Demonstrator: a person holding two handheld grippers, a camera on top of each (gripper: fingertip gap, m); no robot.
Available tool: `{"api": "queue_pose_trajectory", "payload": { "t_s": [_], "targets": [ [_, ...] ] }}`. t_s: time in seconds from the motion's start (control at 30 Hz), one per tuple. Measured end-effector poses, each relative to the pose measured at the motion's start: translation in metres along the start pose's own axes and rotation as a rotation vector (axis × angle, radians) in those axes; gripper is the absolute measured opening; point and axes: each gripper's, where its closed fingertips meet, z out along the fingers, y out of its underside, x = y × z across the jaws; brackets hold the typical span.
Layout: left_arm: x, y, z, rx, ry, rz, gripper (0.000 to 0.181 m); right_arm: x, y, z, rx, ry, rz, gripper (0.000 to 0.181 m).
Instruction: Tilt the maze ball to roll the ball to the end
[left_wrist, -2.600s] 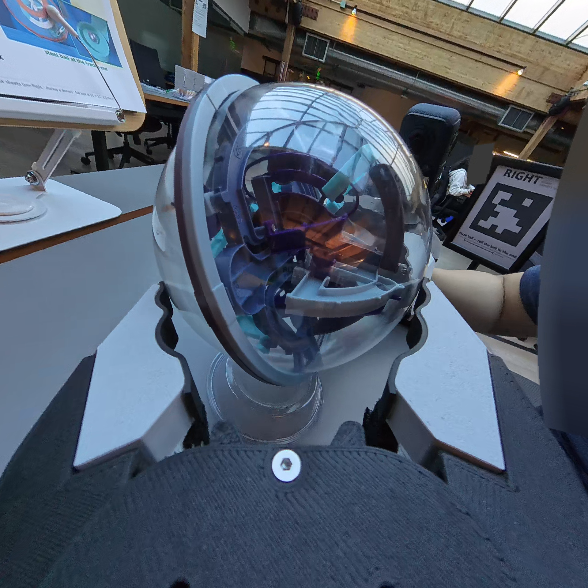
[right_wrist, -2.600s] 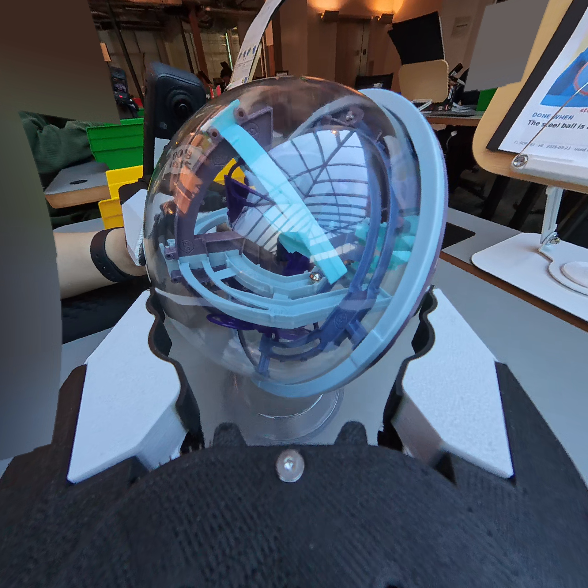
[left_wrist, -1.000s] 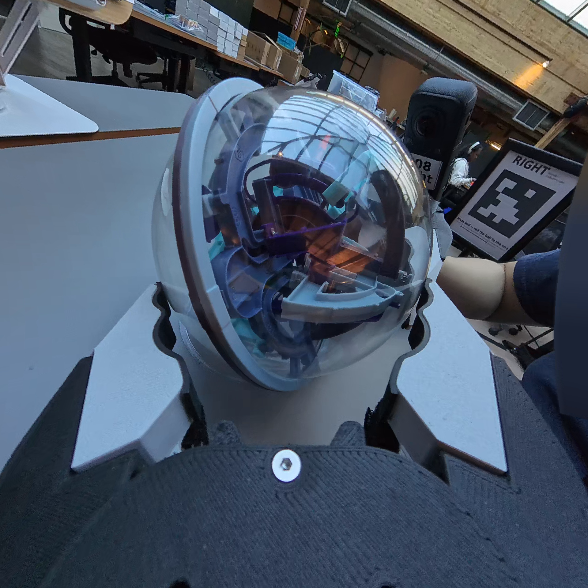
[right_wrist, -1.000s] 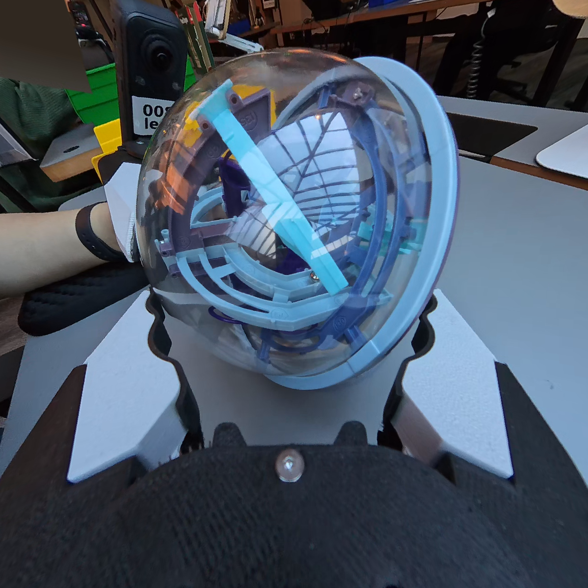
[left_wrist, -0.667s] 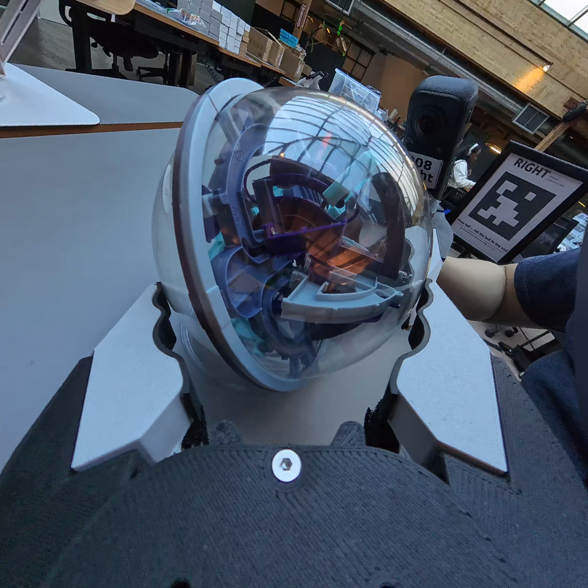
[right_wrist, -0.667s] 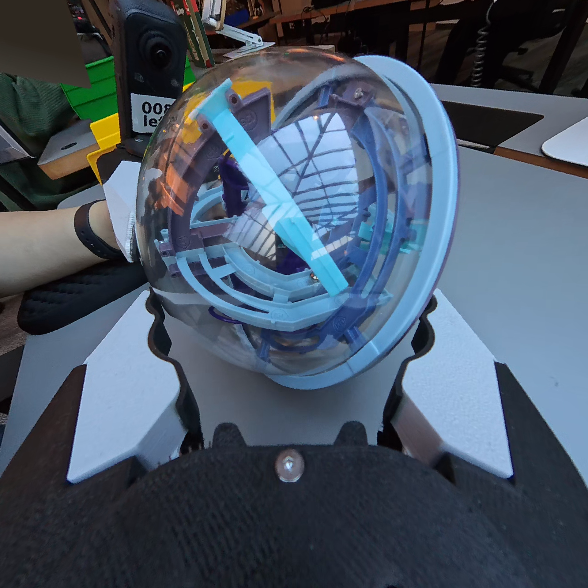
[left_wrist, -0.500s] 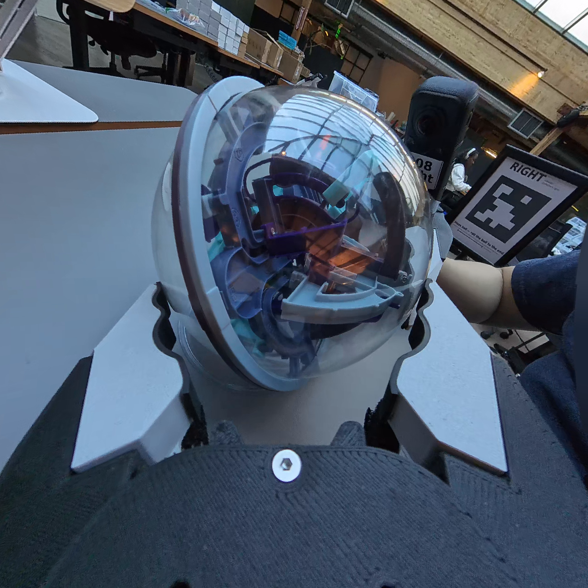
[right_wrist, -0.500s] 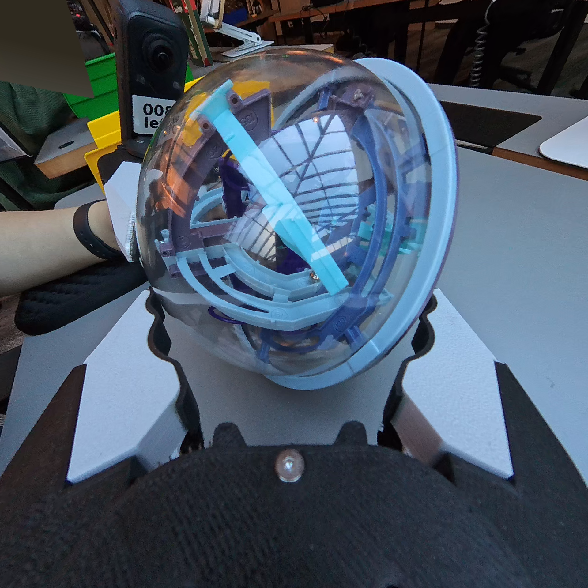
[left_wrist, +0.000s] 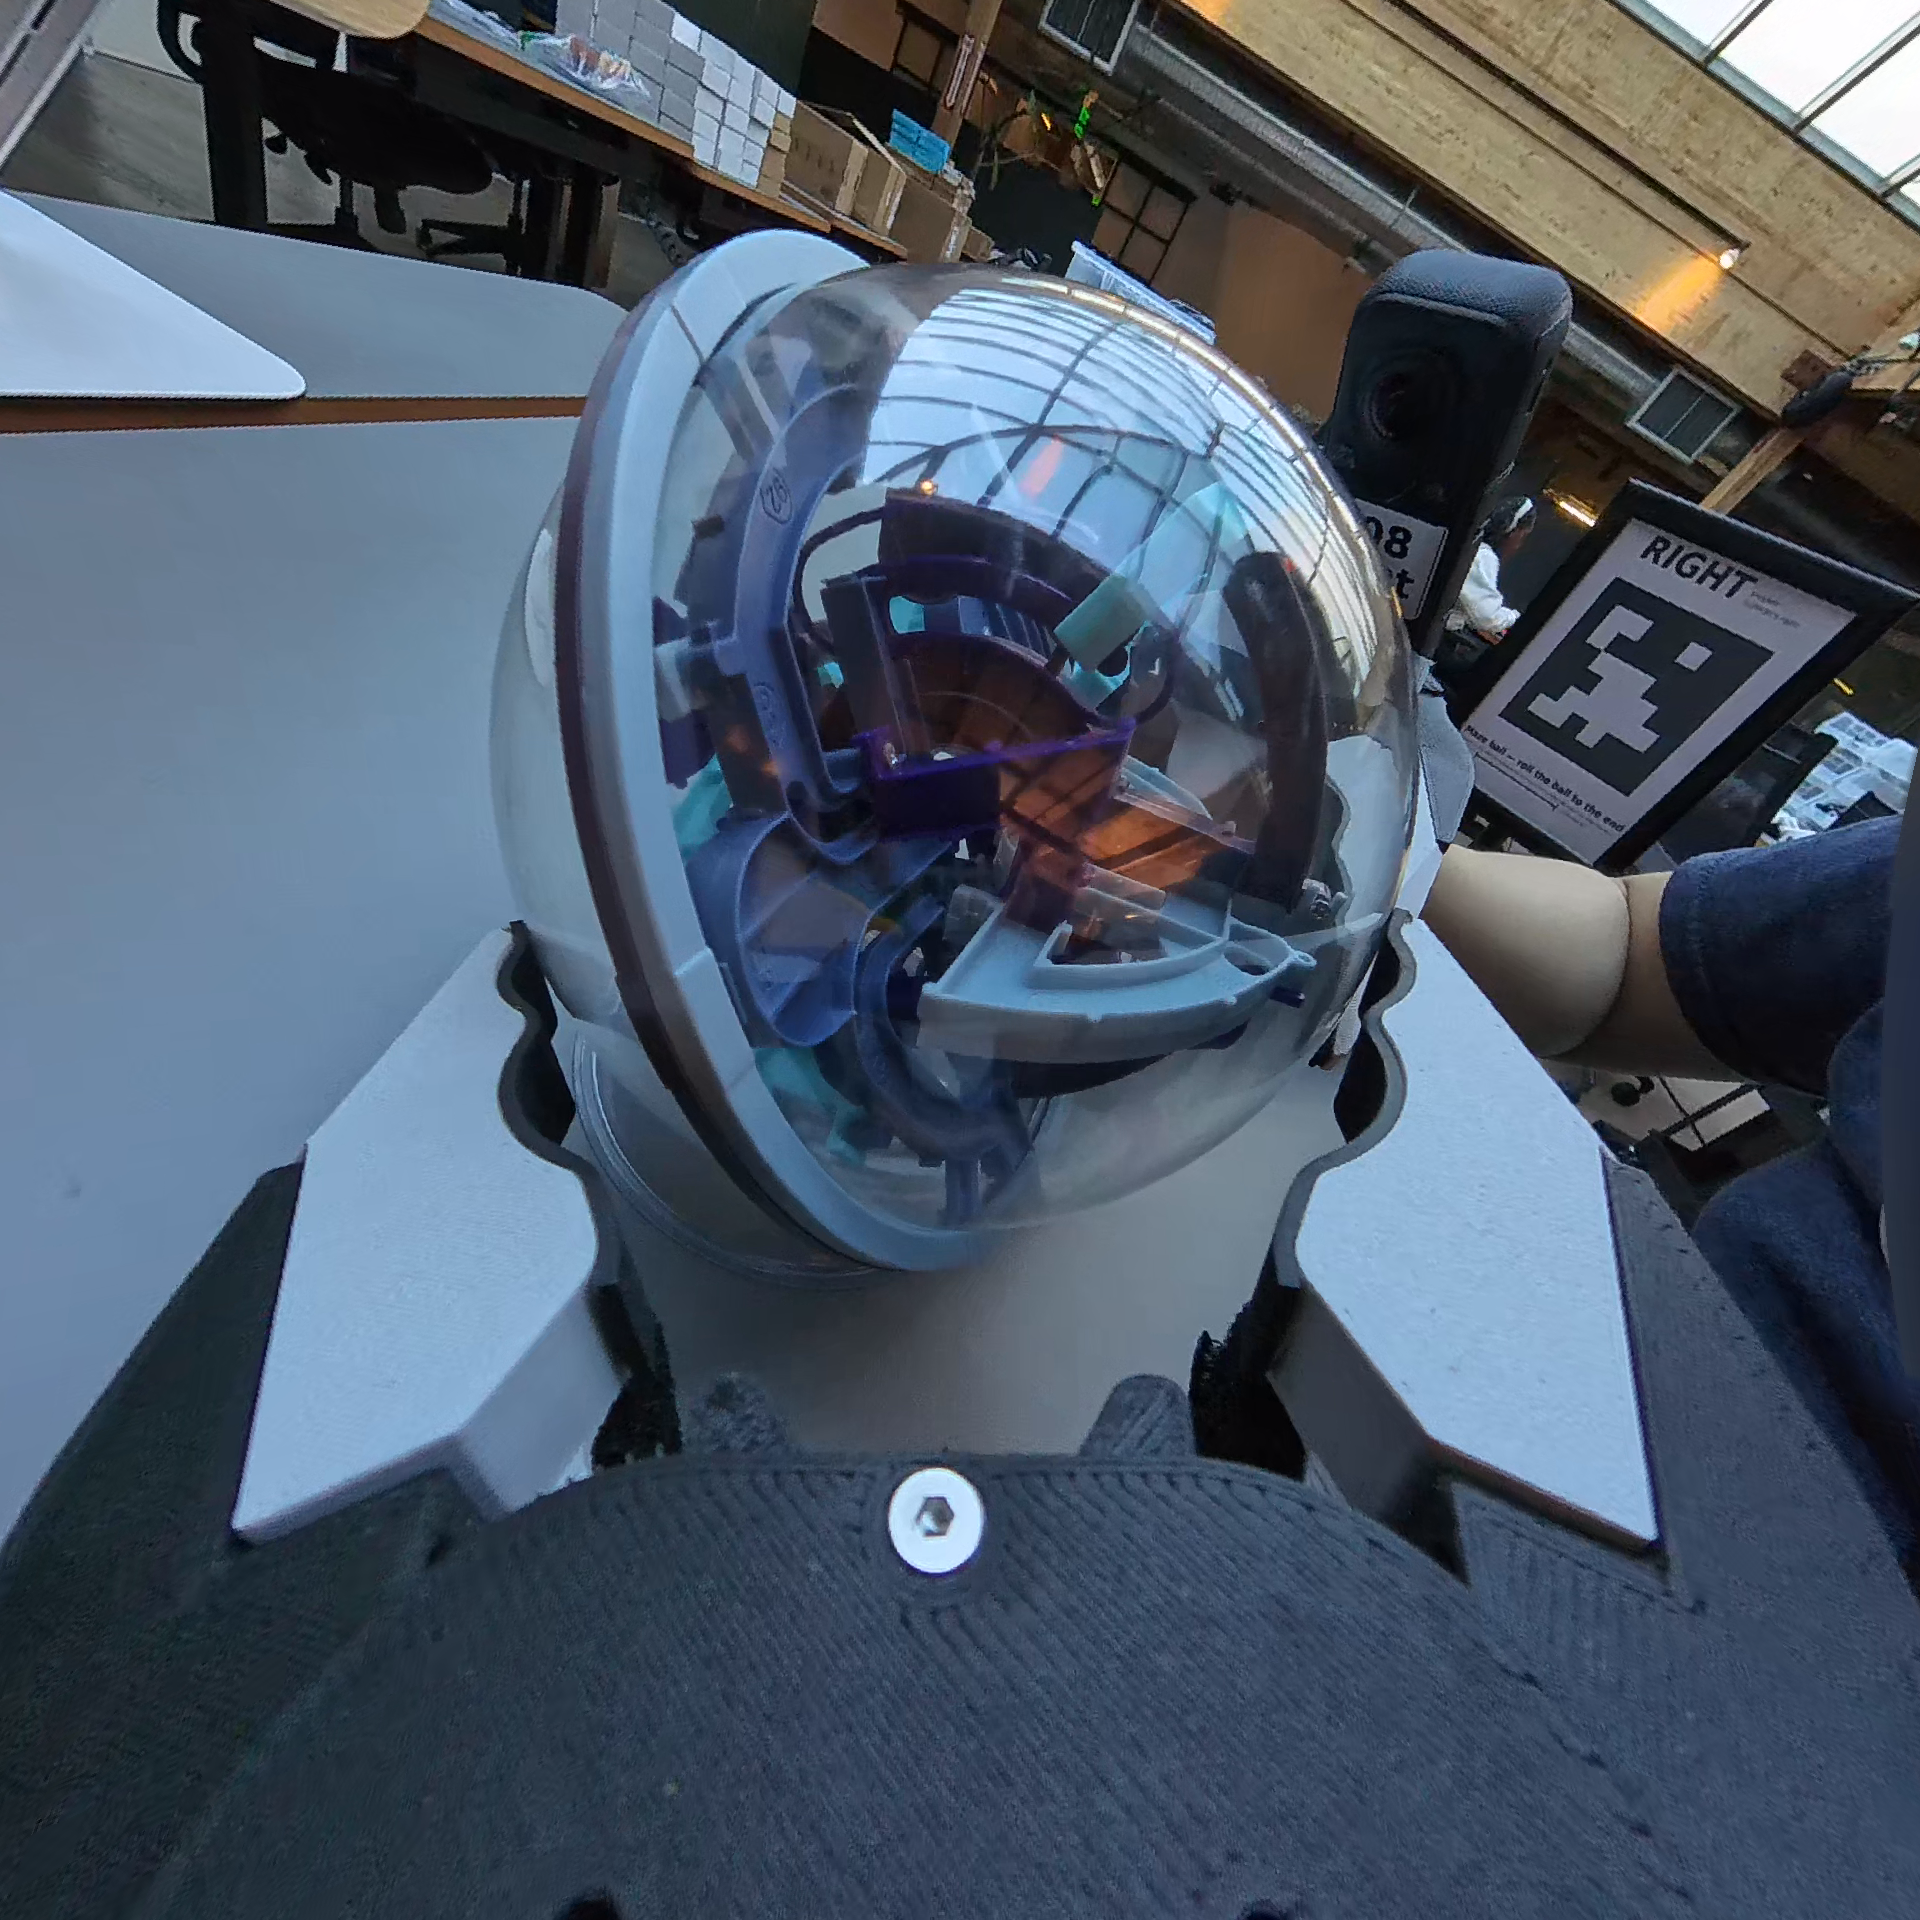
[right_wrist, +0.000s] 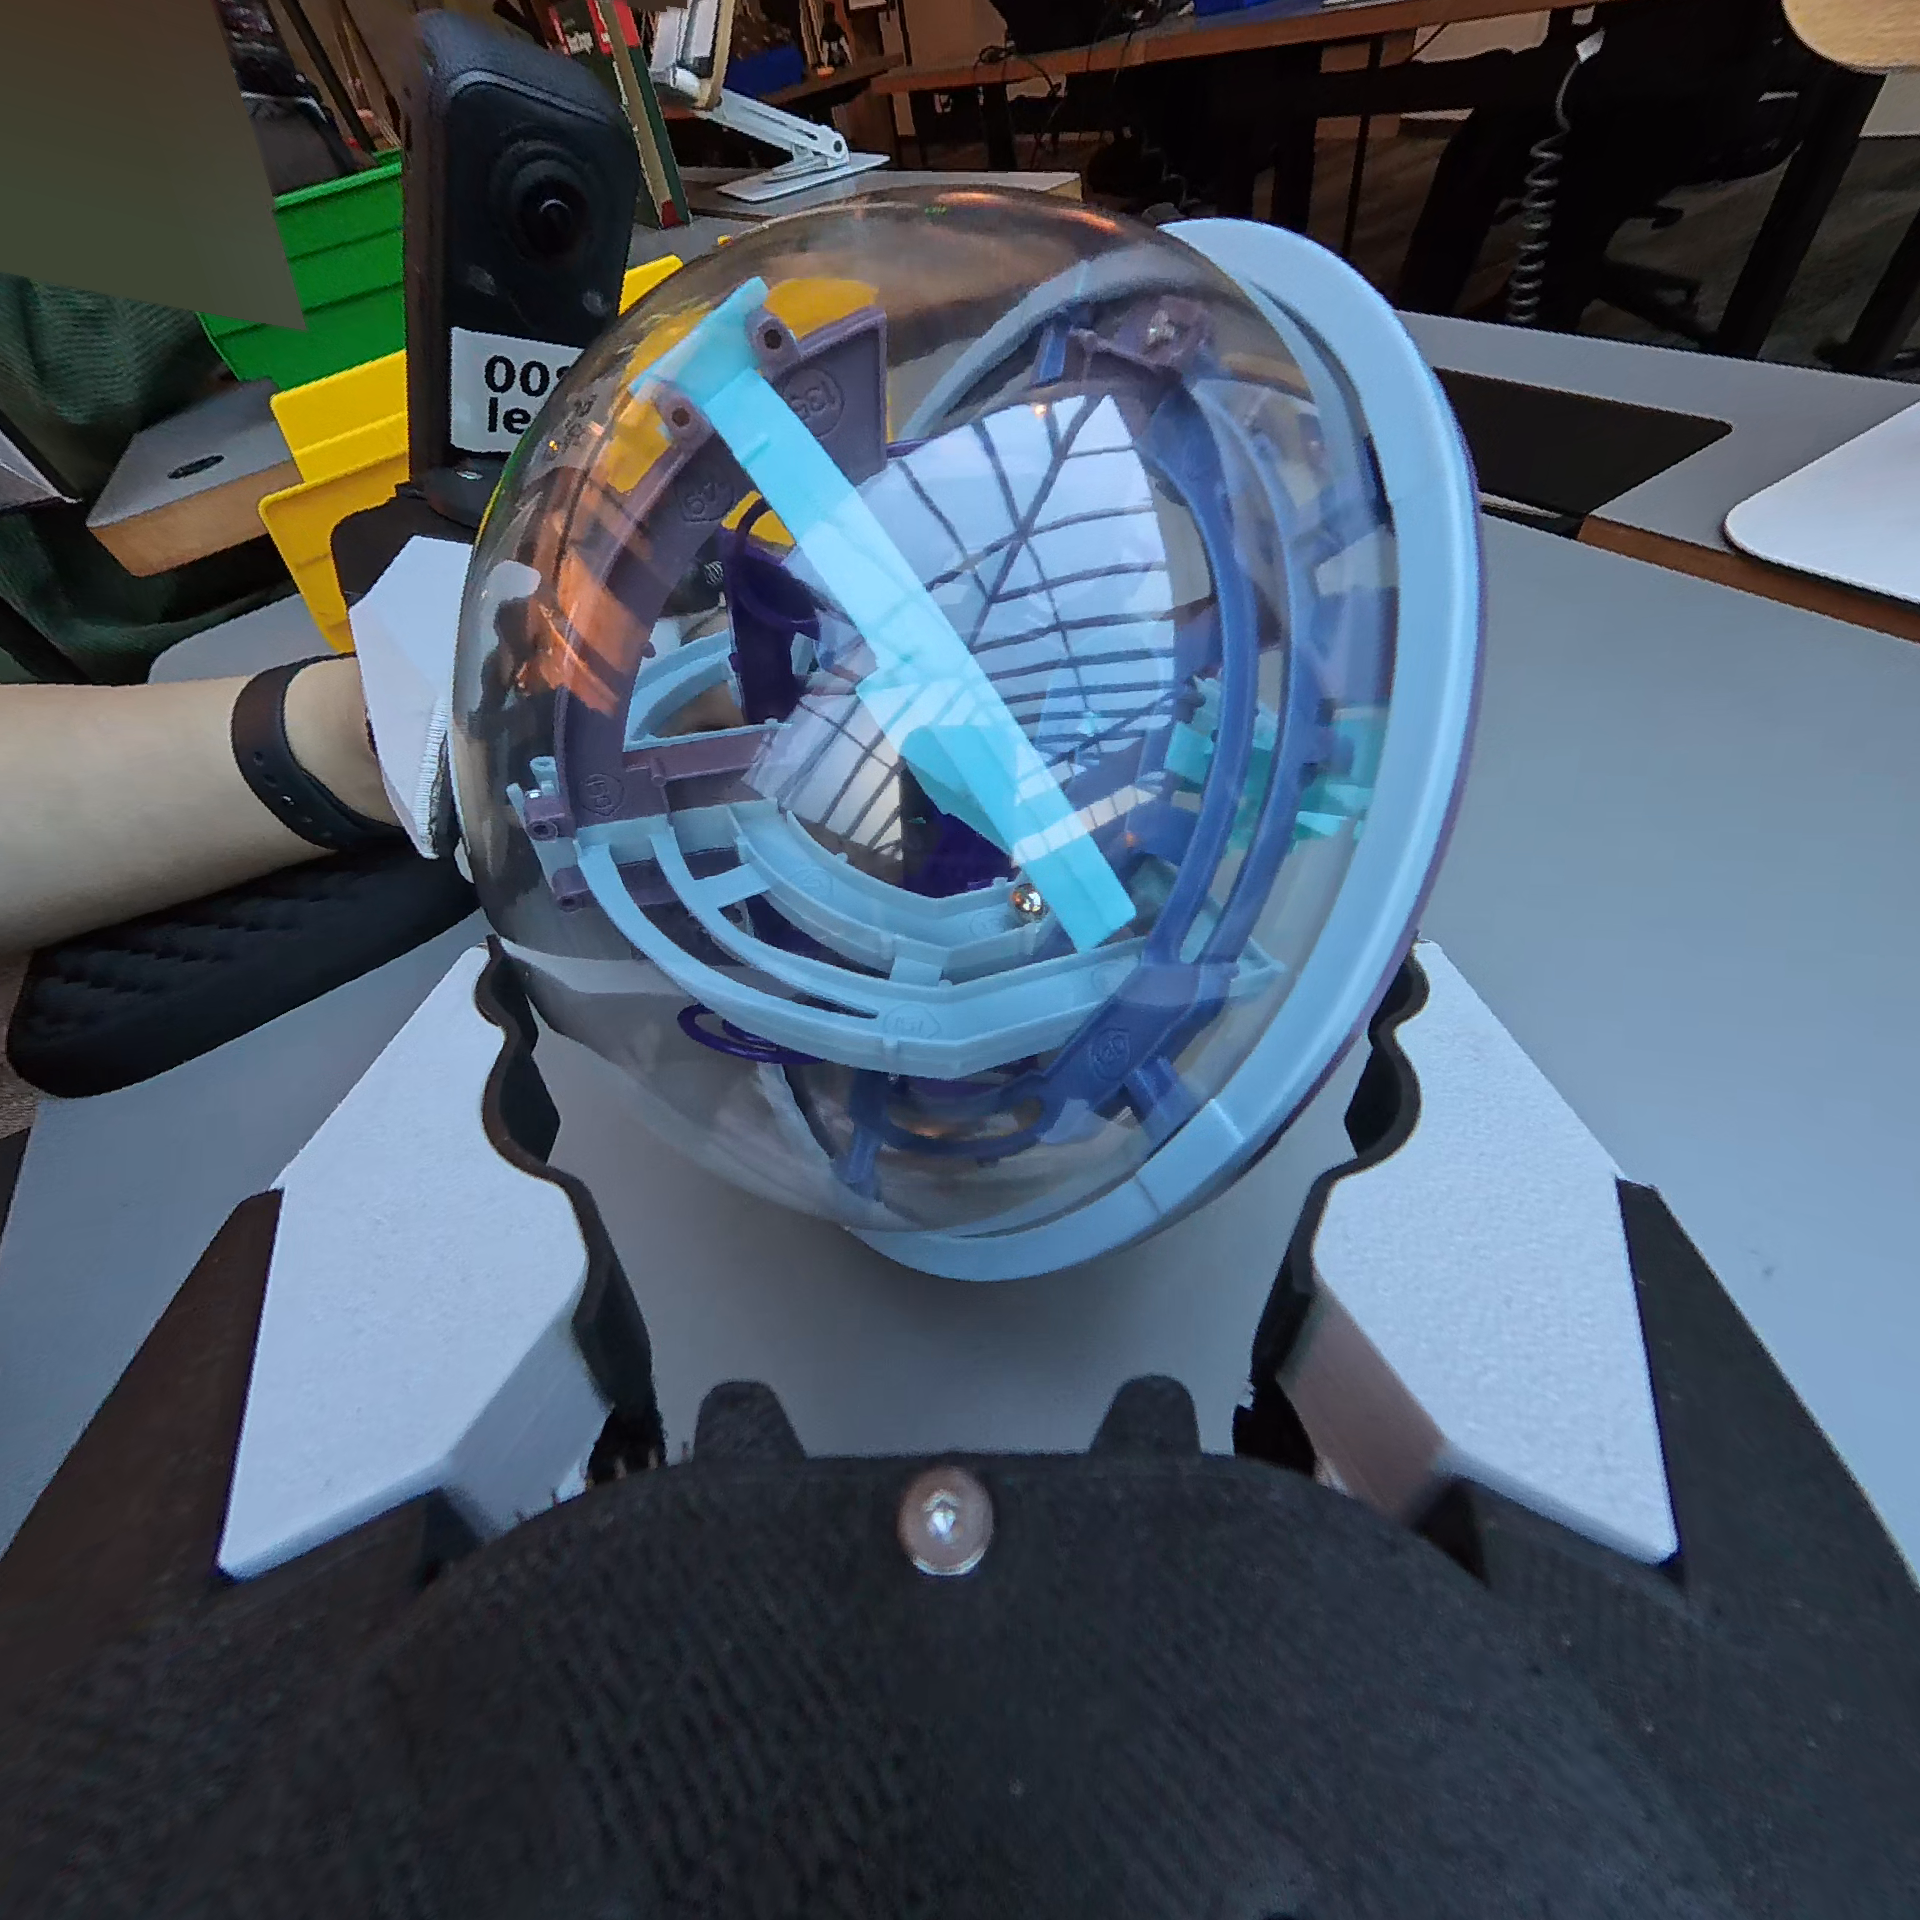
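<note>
The maze ball is a clear sphere with a grey rim band and blue, purple and teal tracks inside. It is held off the table between both grippers. My left gripper is shut on its sides. My right gripper is shut on it from the opposite side. A small steel ball rests on a light blue track beside the lower end of a teal ramp. The rim band is tilted in both views.
A grey table lies below. A white stand base sits at the far left. A framed marker sign stands to the right. Green and yellow bins lie behind the ball. A white base is at the right.
The maze ball has been lifted off its clear stand, which no longer shows. In the last second both grippers and the sphere shifted only slightly, and the steel ball stayed by the ramp's end.
</note>
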Motion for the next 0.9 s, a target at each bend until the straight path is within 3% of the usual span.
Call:
{"api": "queue_pose_trajectory", "payload": {
  "t_s": [0.9],
  "targets": [
    [-0.0004,-0.0019,-0.0022,0.019,0.005,-0.008,0.148,0.0038,-0.0051,-0.0043,0.017,0.036,-0.107,0.155]
  ]
}}
